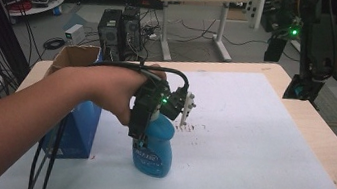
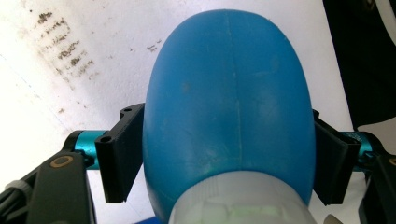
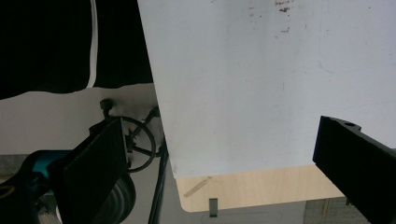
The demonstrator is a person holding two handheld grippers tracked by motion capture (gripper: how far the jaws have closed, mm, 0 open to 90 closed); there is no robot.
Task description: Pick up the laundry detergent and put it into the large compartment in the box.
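Forearm (image 1: 26,119) angled over table, left hand-held gripper (image 1: 142,136) clamping bottle (image 1: 156,146).

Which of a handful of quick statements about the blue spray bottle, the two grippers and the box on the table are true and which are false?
1. The left gripper has its jaws on either side of the blue spray bottle. True.
2. The bottle lies on its side. False: it stands upright on the white sheet.
3. The right gripper holds a cloth. False: its jaws are open and empty, up over the table's far right corner.
4. A blue cardboard box stands left of the bottle in the high view. True.
5. Reddish-brown stains mark the sheet near the bottle's nozzle. True.
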